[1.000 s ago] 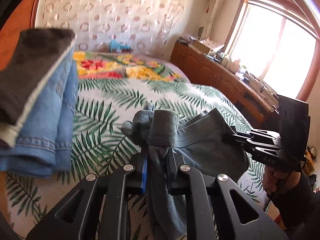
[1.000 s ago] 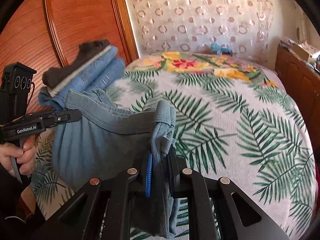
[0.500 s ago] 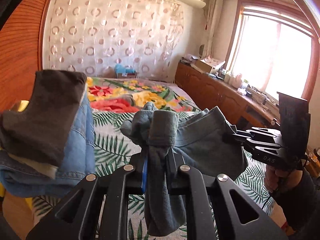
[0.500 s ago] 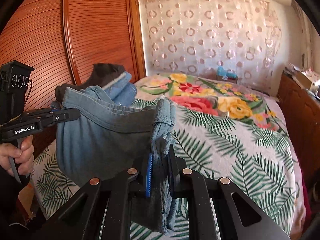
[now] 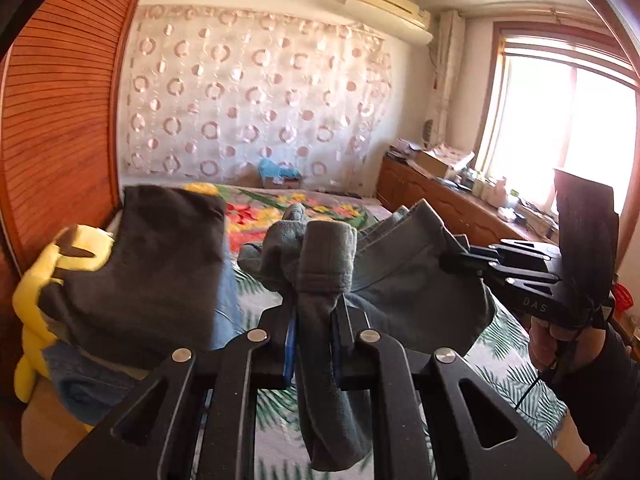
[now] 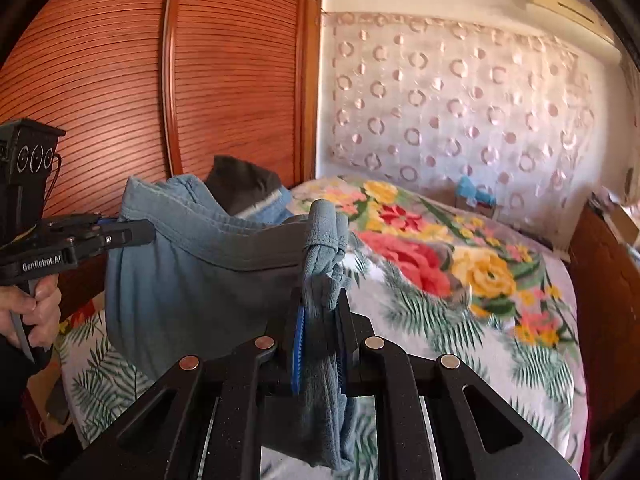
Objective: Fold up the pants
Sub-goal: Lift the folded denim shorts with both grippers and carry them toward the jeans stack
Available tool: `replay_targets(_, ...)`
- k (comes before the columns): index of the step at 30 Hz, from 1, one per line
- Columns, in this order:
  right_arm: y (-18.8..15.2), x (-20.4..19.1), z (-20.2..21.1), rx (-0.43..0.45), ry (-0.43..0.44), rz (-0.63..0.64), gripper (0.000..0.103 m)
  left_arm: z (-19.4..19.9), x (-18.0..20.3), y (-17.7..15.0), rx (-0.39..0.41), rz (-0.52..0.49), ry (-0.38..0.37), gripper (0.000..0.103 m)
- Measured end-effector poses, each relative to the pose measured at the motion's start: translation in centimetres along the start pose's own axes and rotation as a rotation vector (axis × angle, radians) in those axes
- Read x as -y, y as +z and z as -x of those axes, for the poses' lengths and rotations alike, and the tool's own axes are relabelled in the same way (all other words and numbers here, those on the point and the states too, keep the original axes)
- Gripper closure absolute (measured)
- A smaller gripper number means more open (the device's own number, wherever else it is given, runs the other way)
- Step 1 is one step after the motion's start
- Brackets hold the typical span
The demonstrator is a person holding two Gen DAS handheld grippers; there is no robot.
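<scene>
Grey-blue pants [image 5: 404,280] hang in the air between both grippers, held by the waistband above the bed. My left gripper [image 5: 314,312] is shut on one bunched end of the waistband; cloth drapes down between its fingers. My right gripper [image 6: 320,320] is shut on the other end, and the pants [image 6: 192,280] sag to its left. The right gripper shows in the left wrist view [image 5: 472,258]. The left gripper shows in the right wrist view [image 6: 132,234].
A stack of folded clothes [image 5: 148,264], dark grey over blue denim, sits at the left by the wooden headboard [image 6: 160,100], with a yellow item [image 5: 36,300] beside it. The bed [image 6: 460,300] has a leaf and flower cover. A wooden cabinet [image 5: 448,204] runs under the window.
Both grippers have lifted the pants and tilted upward, so more wall and ceiling show. The folded stack now sits lower and closer in the left wrist view.
</scene>
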State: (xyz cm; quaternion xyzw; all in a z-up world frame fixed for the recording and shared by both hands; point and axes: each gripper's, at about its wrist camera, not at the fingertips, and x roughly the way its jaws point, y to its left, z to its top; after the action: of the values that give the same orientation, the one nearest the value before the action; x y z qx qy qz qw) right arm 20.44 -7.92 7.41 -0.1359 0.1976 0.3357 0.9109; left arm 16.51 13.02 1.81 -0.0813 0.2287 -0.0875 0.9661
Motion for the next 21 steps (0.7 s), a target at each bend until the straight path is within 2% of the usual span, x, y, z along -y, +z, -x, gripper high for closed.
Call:
replay_targets(9, 4.8, -0.8, -5.1, 0.064, 0.043, 0.09, 0.09, 0.4, -4.2, 2.5, 0.077, 0.019, 0.095, 0.088)
replay_targets(21, 7.8, 0.5, -12.1, 0.105, 0.11, 0.165, 0.09, 1.0, -7.8, 3.8, 0.134, 0.057, 0.166, 0.088)
